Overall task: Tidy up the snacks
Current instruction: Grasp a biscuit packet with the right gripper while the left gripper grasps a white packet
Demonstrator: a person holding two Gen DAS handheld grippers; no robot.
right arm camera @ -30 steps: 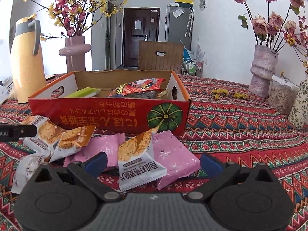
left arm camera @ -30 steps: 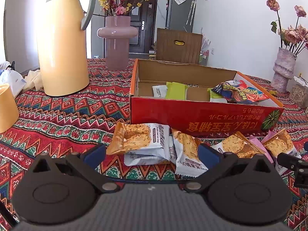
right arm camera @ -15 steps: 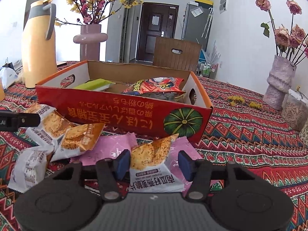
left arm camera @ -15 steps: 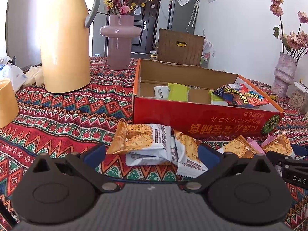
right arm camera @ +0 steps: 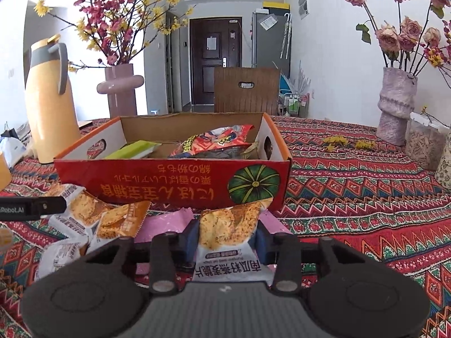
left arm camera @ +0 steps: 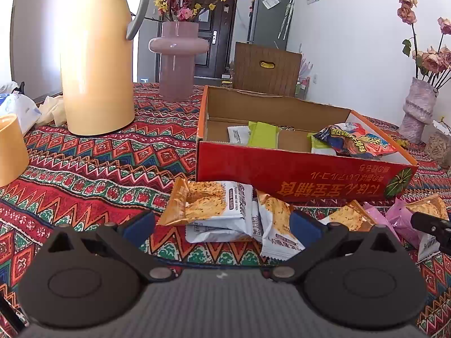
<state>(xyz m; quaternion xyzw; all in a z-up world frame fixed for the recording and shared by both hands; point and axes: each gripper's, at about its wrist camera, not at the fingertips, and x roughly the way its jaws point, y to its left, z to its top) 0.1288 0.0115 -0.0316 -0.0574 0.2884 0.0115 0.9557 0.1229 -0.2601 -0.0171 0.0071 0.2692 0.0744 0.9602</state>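
Red cardboard box [right arm camera: 169, 186] stands on the patterned counter [right arm camera: 352, 197], its printed front wall hiding most of its floor; a green packet [right arm camera: 132, 149] and a red chip bag [right arm camera: 217, 140] show only in part above it. Right tongs [right arm camera: 225, 238] are closing, their blue pads pressing a cracker packet [right arm camera: 228, 236] whose lower end is cut off behind the tool body. Pink packets [right arm camera: 160, 225] lie partly covered beneath it. Left tongs [left arm camera: 222, 222] stand wide and released over a heap of cracker packets [left arm camera: 217, 211] just before the box. Right tongs' tip enters the left view, cropped at the edge.
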